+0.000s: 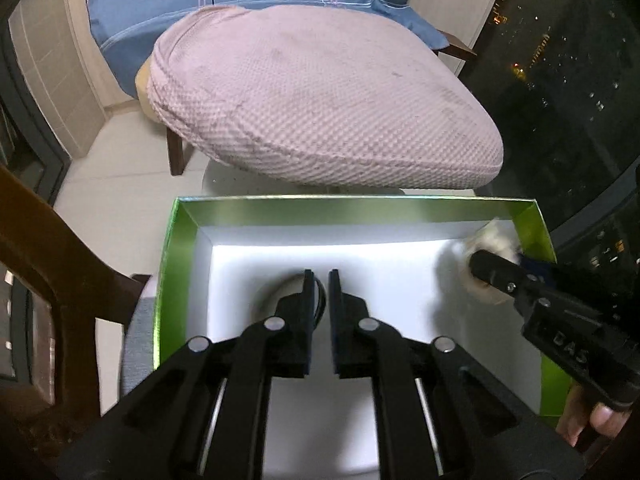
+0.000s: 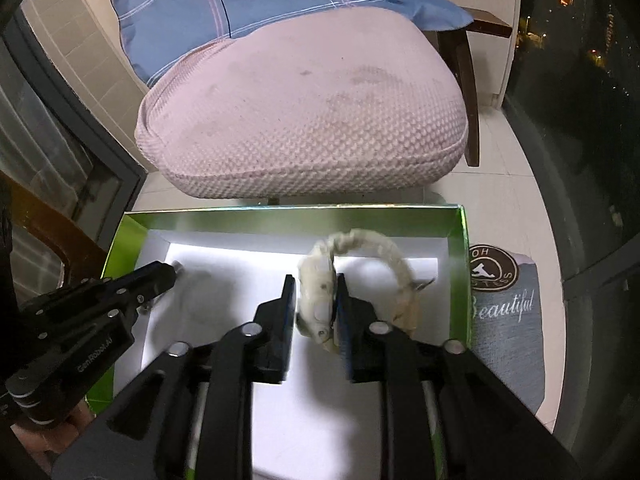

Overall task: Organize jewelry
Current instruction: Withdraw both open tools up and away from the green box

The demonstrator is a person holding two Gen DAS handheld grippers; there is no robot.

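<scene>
In the left wrist view, the left tongs (image 1: 319,276) hung inside the green box (image 1: 176,240), jaws a narrow gap apart, with a thin dark ring (image 1: 320,300) showing in that gap; whether the pads pressed it could not be told. At 3 o'clock the right tongs (image 1: 486,266) reached in over a blurred cream bracelet (image 1: 490,236). In the right wrist view, the right tongs (image 2: 316,296) stood over the white box floor, jaws part open with the bracelet between them, one pad touching it; the grip looked loosened. The left tongs (image 2: 172,270) entered at 9 o'clock, their state unclear from here. Judged so, both pieces had reached the box and only the letting go remained. Count: one box, one bracelet, one ring, two tongs, one chair (image 2: 304,128) at 12 o'clock.
</scene>
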